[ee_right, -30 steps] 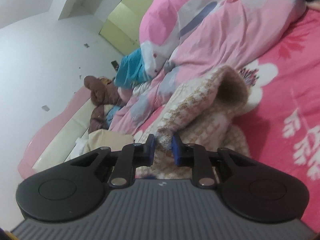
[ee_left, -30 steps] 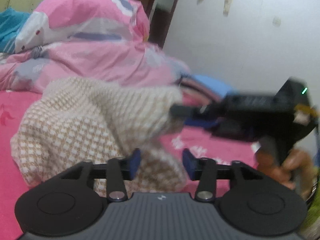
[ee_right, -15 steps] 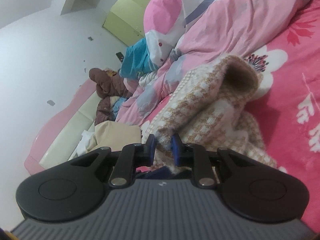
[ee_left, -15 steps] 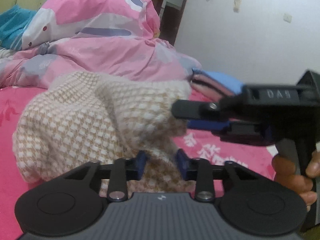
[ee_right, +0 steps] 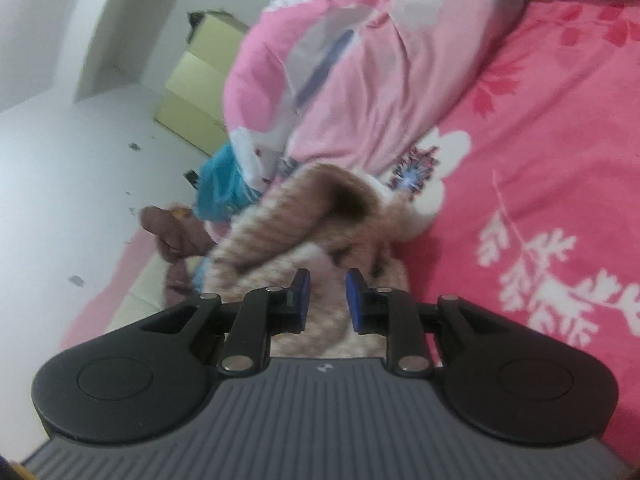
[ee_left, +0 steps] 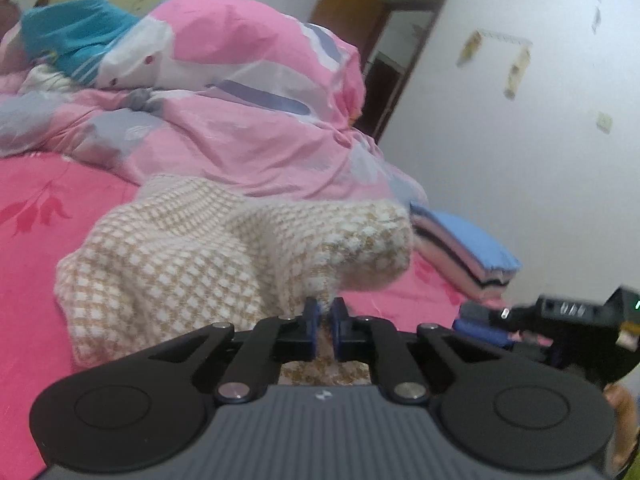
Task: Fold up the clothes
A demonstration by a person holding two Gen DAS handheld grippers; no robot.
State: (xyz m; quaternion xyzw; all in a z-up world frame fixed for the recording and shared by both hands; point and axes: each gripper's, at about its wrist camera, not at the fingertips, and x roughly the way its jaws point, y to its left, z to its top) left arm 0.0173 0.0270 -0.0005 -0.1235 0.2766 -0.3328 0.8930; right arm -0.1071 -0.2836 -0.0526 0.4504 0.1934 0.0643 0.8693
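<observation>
Since the earlier frames the left gripper (ee_left: 325,312) had closed from a wide gap onto the near edge of the beige checked knit garment (ee_left: 208,268), and the right gripper (ee_right: 326,294) had let go of the fold it was pinching. The left pads stood nearly together with a thin layer of knit clamped between them. The right jaws were opening; garment lay between and behind them, but the pads no longer pressed on it, and motion blur hid finer detail there.

The garment lay bunched on the pink floral bedsheet (ee_left: 36,216), just in front of the heaped pink duvet (ee_left: 248,112). In the left view its long axis ran across the frame, from a flattened end at left to a raised, rounded roll at right.

The left hand was judged the holding hand, being at the garment's near edge. The right gripper sat low and off to the right side of that view, clear of the roll. A stack of folded clothes (ee_left: 468,256) lay beyond.
</observation>
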